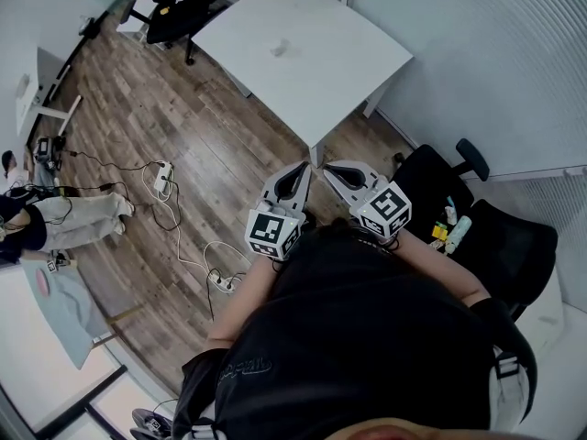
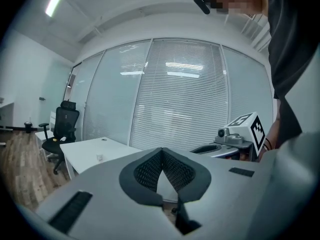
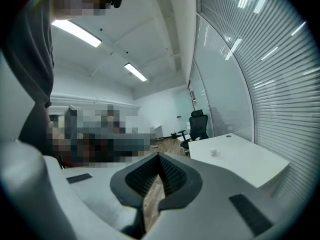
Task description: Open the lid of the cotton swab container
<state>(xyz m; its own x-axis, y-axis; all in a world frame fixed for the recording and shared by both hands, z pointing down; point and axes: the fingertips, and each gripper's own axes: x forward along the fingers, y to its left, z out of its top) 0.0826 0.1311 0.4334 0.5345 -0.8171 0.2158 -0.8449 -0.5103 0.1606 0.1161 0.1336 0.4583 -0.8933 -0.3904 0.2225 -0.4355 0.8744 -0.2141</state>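
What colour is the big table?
White; the table shows best in the head view.

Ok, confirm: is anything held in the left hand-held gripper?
No: the left hand-held gripper is shut, jaws together with nothing between them.

A white rectangular table (image 1: 307, 58) stands on a brown wood-plank floor (image 1: 211, 145). Past its far corner sits a black wheeled office chair (image 1: 174, 12). Behind the table runs a glass wall with white slatted blinds (image 2: 185, 99). Long ceiling strip lights (image 3: 75, 32) glow overhead.
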